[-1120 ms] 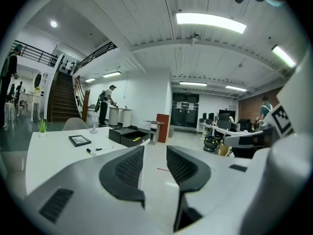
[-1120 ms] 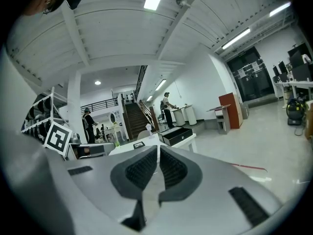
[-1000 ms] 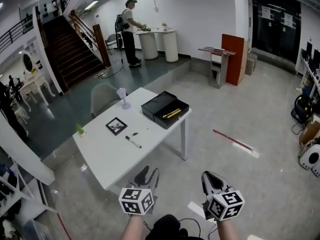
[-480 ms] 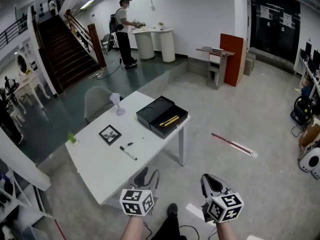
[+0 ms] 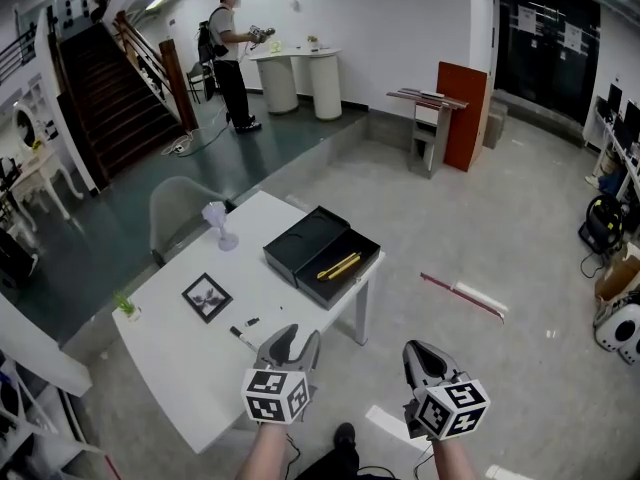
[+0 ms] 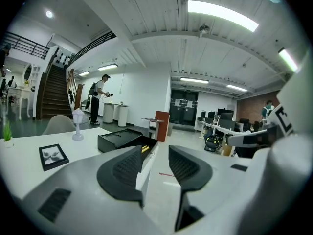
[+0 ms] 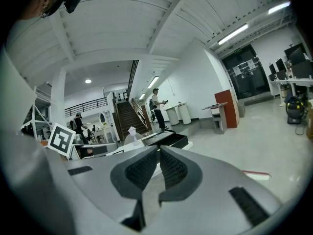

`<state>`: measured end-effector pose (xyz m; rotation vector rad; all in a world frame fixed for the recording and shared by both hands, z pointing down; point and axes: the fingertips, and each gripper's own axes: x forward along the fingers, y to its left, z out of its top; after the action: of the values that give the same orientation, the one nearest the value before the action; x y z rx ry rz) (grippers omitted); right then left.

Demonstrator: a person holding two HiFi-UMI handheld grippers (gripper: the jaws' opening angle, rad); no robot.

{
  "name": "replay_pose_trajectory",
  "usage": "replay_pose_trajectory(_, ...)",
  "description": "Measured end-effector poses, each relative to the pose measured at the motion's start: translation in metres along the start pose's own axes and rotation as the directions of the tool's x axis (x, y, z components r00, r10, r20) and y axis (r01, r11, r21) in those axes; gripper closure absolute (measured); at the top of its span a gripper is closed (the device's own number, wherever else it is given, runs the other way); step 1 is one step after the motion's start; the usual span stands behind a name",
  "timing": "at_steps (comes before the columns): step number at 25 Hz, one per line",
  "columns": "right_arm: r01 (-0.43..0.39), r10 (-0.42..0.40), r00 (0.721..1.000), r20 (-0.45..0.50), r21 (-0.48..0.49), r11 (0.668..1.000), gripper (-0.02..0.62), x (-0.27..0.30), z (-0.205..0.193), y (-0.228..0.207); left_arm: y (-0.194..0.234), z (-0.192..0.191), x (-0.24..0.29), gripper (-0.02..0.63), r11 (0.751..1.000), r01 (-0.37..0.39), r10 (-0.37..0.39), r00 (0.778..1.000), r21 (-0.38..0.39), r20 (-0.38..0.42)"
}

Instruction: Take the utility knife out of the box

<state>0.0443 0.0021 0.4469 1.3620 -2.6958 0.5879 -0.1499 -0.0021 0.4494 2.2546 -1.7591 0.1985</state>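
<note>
Open black box (image 5: 352,282) near the right end of the white tabletop (image 5: 180,338), lid (image 5: 298,240) lying flat against the tray. Inside the tray, only a gold utility knife (image 5: 339,265), lying flat along the tray's long side, running from lower left to upper right in the head view. Near the tabletop's front edge, left hand-held gripper (image 5: 297,336) with jaws apart and nothing between them; right hand-held gripper (image 5: 420,350) beside it over the floor, jaws together and empty.
</note>
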Motion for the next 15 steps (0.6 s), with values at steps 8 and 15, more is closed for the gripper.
replay_pose_trajectory(8, 0.036, -0.036, 0.999, -0.003, -0.005, 0.999, 0.594, 0.075, 0.022, -0.013, 0.050, 0.019, 0.065, 0.451, 0.999, 0.028, -0.027, 0.999, 0.030, -0.020)
replay_pose_trajectory(15, 0.063, -0.063, 0.998, -0.005, 0.000, 0.998, 0.592, 0.112, 0.029, -0.017, 0.079, 0.031, 0.096, 0.449, 0.998, 0.035, -0.034, 0.999, 0.054, -0.029)
